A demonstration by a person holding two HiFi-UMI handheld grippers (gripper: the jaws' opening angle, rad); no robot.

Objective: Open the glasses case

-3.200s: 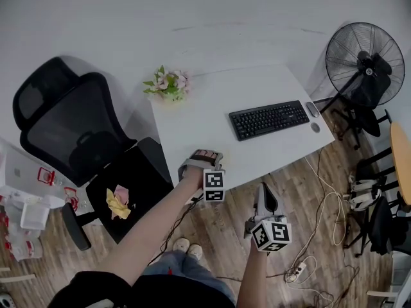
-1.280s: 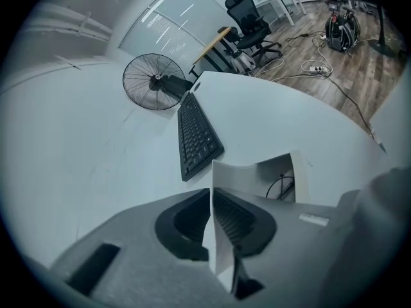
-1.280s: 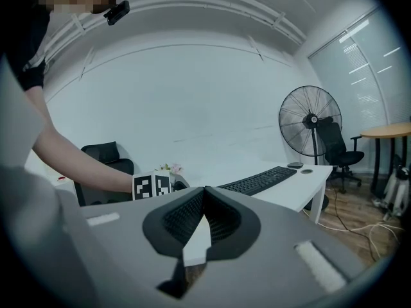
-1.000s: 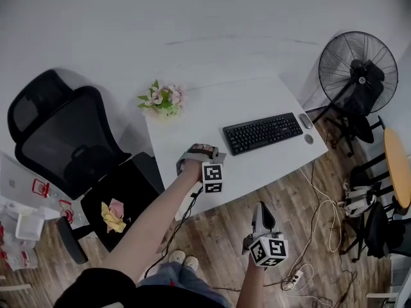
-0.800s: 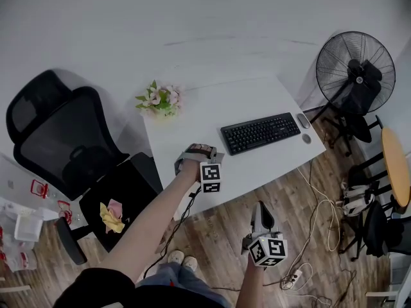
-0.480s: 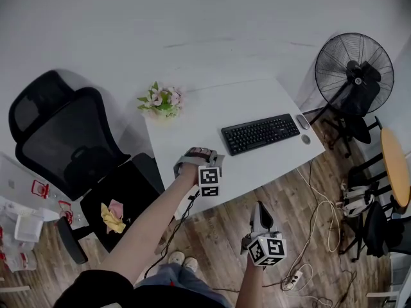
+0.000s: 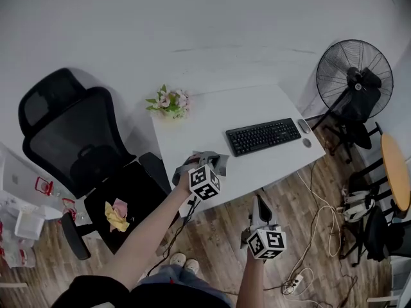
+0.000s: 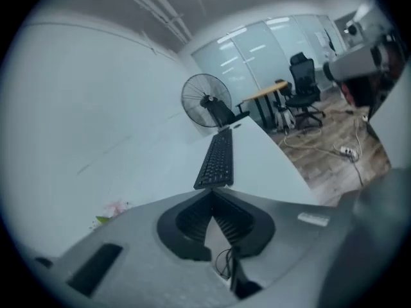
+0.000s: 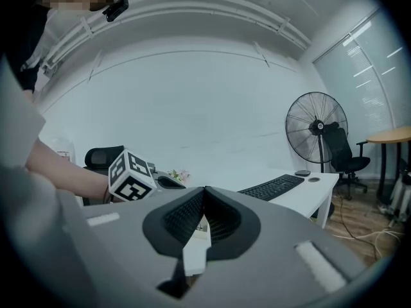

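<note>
I cannot make out a glasses case in any view. In the head view my left gripper point(image 7: 221, 162) hangs above the front left corner of the white desk point(image 7: 257, 102), its marker cube tilted. Along its own jaws the left gripper point(image 8: 212, 192) has its pads meeting with nothing between them, and the black keyboard point(image 8: 217, 159) lies beyond. My right gripper point(image 7: 260, 201) is held off the desk's front edge, over the wooden floor. Its jaws are shut and empty too point(image 9: 204, 191), and the left gripper's cube point(image 9: 131, 175) shows at its left.
On the desk lie the keyboard point(image 7: 264, 136), a mouse point(image 7: 304, 126) and a bunch of flowers point(image 7: 168, 101). A black office chair point(image 7: 77, 140) stands at the left, a floor fan point(image 7: 354, 76) at the right. Cables and a power strip point(image 7: 292, 281) lie on the floor.
My left gripper has lifted off the desk's front left edge and rolled, so its cube now sits tilted. The right gripper has stayed almost where it was.
</note>
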